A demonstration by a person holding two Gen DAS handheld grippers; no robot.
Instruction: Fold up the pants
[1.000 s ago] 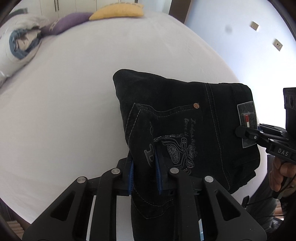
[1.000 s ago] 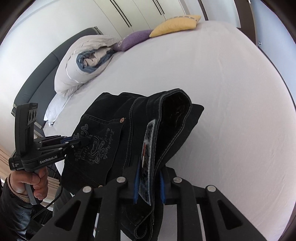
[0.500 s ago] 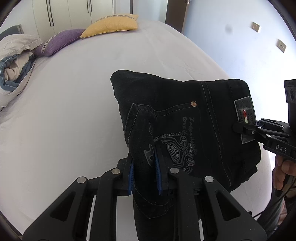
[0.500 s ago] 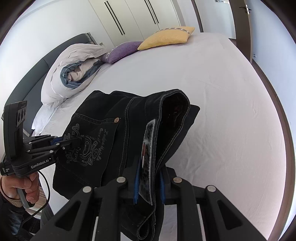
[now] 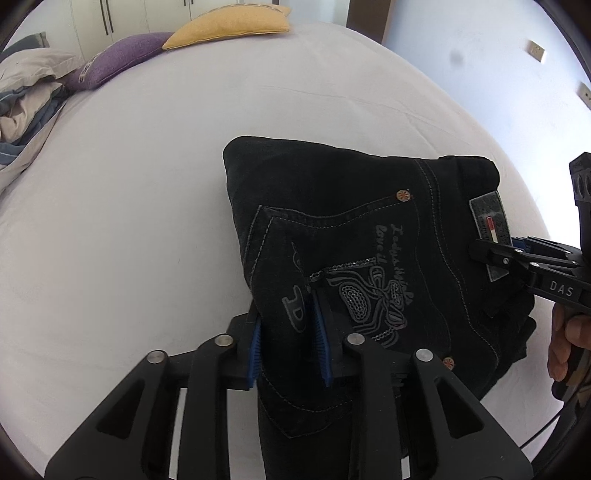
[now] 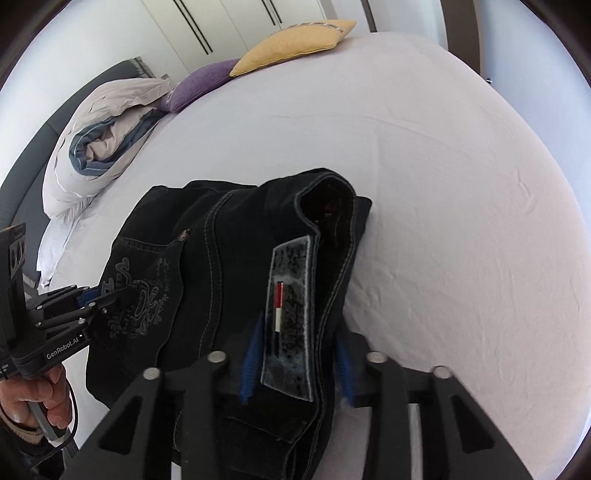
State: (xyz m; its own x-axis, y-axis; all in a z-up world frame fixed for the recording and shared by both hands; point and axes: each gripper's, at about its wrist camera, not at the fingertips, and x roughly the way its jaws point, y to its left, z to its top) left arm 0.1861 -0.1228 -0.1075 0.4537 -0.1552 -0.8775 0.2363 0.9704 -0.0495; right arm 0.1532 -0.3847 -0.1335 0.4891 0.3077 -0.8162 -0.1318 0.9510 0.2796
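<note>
The black jeans (image 5: 351, 240) are folded into a compact bundle and rest on the white bed (image 5: 129, 184), back pocket with grey embroidery facing up. My left gripper (image 5: 291, 332) is shut on the pocket edge of the bundle. My right gripper (image 6: 295, 354) is shut on the waistband at the grey label patch (image 6: 290, 314); it also shows at the right of the left wrist view (image 5: 491, 254). The left gripper shows at the left of the right wrist view (image 6: 92, 299). The jeans (image 6: 221, 277) span both grippers.
A yellow pillow (image 5: 229, 26) and a purple pillow (image 5: 118, 59) lie at the bed's far end. A rolled duvet (image 6: 99, 140) sits at the far left. The bed's right edge and a wall with sockets (image 5: 535, 51) are close by.
Both grippers have moved forward and down with the folded jeans, which now sit lower on the bed. The grips are unchanged.
</note>
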